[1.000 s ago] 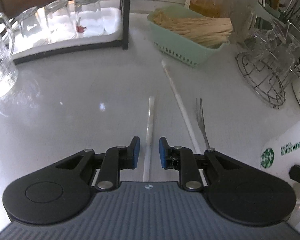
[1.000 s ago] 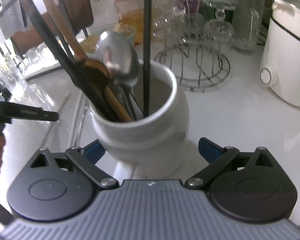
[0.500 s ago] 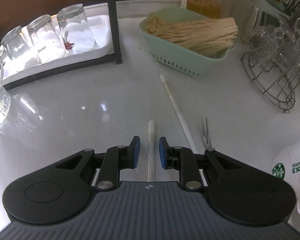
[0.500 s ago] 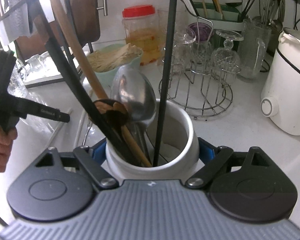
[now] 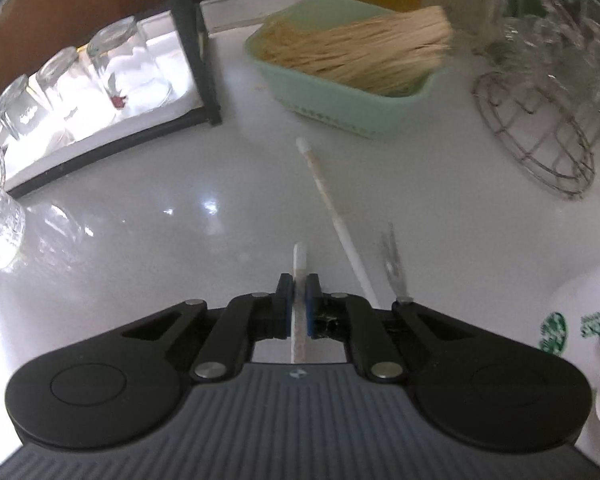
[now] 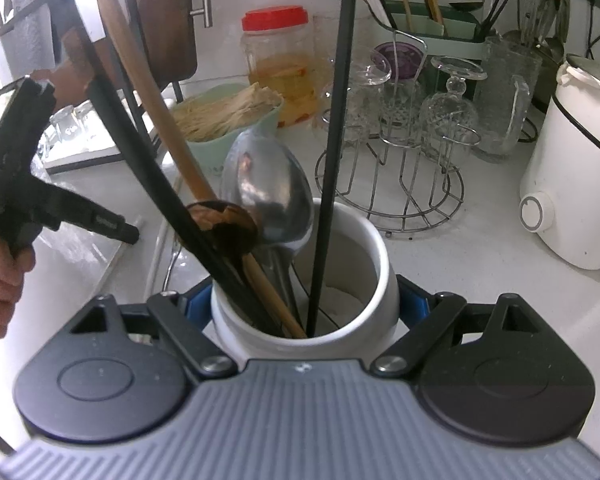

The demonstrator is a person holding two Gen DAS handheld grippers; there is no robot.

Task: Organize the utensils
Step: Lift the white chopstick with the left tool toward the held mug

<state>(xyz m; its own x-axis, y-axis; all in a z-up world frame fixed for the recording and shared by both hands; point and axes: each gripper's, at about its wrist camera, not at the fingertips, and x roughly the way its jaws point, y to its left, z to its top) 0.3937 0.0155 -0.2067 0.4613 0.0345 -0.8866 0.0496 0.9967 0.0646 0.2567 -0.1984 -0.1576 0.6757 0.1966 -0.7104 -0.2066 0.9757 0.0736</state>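
Our left gripper [image 5: 299,304] has just closed its blue pads on a slim white chopstick [image 5: 300,264] lying on the glossy white counter [image 5: 148,216]. Just to its right lie a second white chopstick [image 5: 332,208] and a small metal fork [image 5: 392,260]. Our right gripper [image 6: 305,300] clasps the white ceramic utensil jar [image 6: 364,256], which holds a steel spoon [image 6: 268,196], a wooden spoon [image 6: 156,100] and black chopsticks [image 6: 336,140].

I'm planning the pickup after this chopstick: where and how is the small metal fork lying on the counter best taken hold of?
Grip the small metal fork at its slim neck just behind the tines, coming from above with the fingers either side. It lies flat on the white counter, tines pointing away, beside the long white chopstick; its handle end is hidden under the left tool.
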